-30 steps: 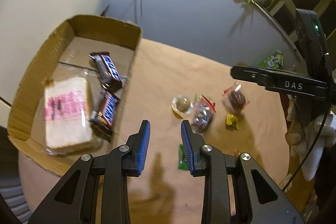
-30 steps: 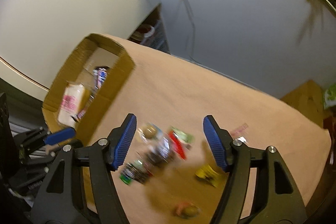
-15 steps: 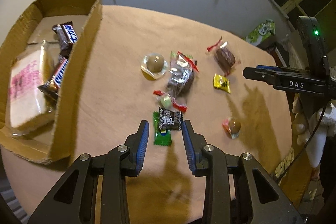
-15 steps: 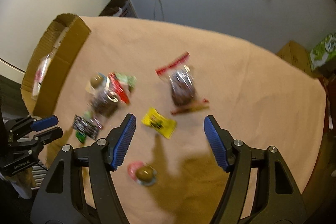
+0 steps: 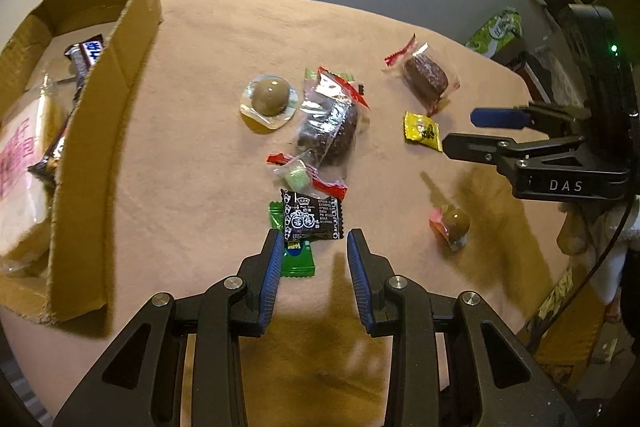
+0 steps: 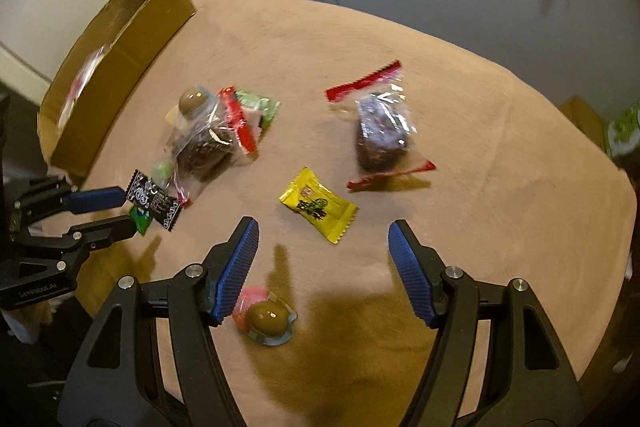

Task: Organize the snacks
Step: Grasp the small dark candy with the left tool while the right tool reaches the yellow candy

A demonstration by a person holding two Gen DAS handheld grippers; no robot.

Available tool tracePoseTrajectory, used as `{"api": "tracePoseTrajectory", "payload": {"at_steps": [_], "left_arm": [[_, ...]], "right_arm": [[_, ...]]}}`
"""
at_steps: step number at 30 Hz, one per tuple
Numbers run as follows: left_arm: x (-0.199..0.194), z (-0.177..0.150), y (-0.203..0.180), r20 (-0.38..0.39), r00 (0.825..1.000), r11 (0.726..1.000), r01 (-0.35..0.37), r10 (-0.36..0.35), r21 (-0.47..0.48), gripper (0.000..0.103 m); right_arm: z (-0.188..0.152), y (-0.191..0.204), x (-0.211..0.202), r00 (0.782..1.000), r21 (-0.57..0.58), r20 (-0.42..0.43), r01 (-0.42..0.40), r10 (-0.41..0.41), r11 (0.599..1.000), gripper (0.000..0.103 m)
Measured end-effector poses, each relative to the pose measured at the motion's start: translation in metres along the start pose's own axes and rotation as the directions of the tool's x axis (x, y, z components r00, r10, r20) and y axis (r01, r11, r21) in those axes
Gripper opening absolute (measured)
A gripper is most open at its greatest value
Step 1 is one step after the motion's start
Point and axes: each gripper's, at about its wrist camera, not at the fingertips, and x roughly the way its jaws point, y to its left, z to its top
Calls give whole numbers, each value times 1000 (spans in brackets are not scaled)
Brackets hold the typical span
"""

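Several wrapped snacks lie loose on a tan cloth table [image 5: 208,75]. My left gripper [image 5: 313,241] is open and empty, just short of a black sachet [image 5: 311,215] lying over a green sachet [image 5: 295,259]. My right gripper [image 6: 323,227] is wide open and empty, hovering before a yellow candy [image 6: 318,206], with a round brown jelly cup [image 6: 267,317] near its left finger. A cardboard box [image 5: 108,107] at left holds chocolate bars [image 5: 86,57] and a wrapped white cake [image 5: 20,163]. Chocolate cakes in clear wrap [image 5: 330,119] [image 6: 380,135] lie mid-table.
A jelly cup [image 5: 268,99] and a small green sweet [image 5: 298,175] lie by the middle cake. A green packet [image 5: 498,31] sits beyond the table's far right edge. The right gripper also shows in the left wrist view [image 5: 456,131]. A grey wall stands behind.
Both grippers have swung right, away from the box, and dropped closer to the loose snacks. The left gripper now reaches the black sachet; the right hovers before the yellow candy.
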Motion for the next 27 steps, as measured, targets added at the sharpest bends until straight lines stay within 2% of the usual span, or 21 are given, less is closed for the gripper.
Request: {"api": "tracePoseTrajectory", "payload": {"at_steps": [11, 15, 19, 25, 27], "left_arm": [[14, 11, -12, -15, 1000, 999, -5, 6, 52, 31], [16, 14, -9, -17, 1000, 999, 5, -5, 40, 31], [18, 15, -12, -6, 1000, 999, 5, -5, 40, 31], [23, 16, -20, -3, 1000, 998, -6, 6, 61, 13], [25, 17, -20, 2, 1000, 998, -10, 10, 56, 11]], "right_arm": [[8, 6, 11, 1000, -68, -17, 0, -2, 998, 70], [8, 1, 12, 1000, -67, -22, -10, 8, 998, 70], [10, -2, 17, 999, -59, -34, -25, 23, 998, 63], [7, -1, 23, 998, -70, -48, -34, 31, 997, 60], [8, 1, 25, 998, -78, -50, -32, 28, 996, 60]]}}
